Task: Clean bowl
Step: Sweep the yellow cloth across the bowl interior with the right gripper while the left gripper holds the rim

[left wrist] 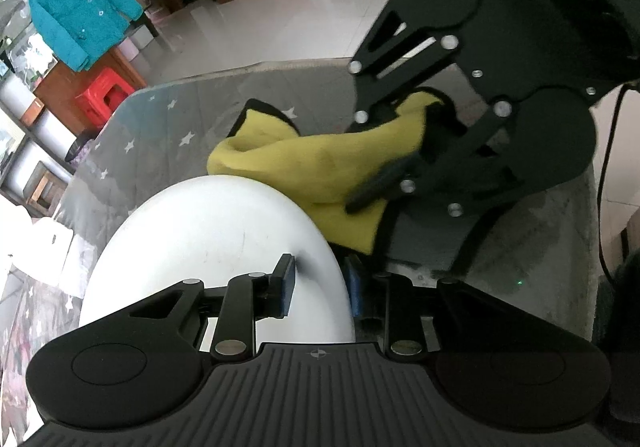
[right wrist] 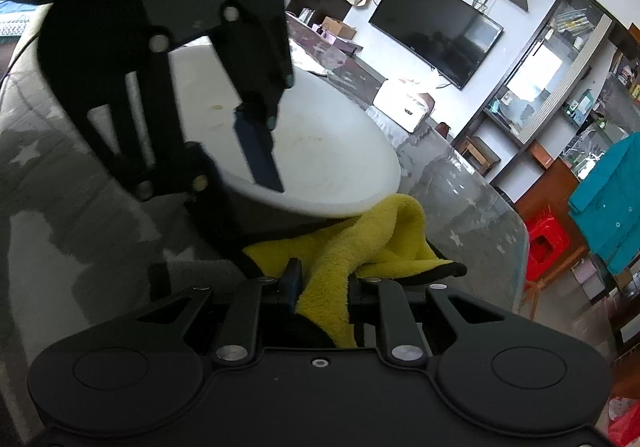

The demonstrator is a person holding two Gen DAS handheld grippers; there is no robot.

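Here we have the wide, shallow white plastic bowl (left wrist: 208,247) lifted and tilted above the grey star-printed tablecloth (left wrist: 160,127). It fills the lower left of the left wrist view and the centre of the right wrist view. The left gripper (left wrist: 320,283) grips its rim: one blue pad sits inside the bowl and the other outside, with the wall between them. We judge this hold is meant to turn the bowl's inside toward the cloth, since faint brownish marks show on the inner surface in the right wrist view.

The right gripper (right wrist: 322,289) is clamped on a bunched fold of the fluffy yellow microfibre cloth with a dark edge (right wrist: 360,243). The cloth trails forward from its fingers and lies just under the bowl's near rim at the lower centre of that frame. In the left wrist view the same cloth meets the bowl's far edge near the middle of the frame. A tight pinch near one end leaves a loose pad of fabric free, which we think suits wiping.

The left tool angles steeply downward over the bowl. The right tool comes in lower and flatter from the upper right of the left wrist view, aimed at the rim. The wiping of the inside looks not yet done.
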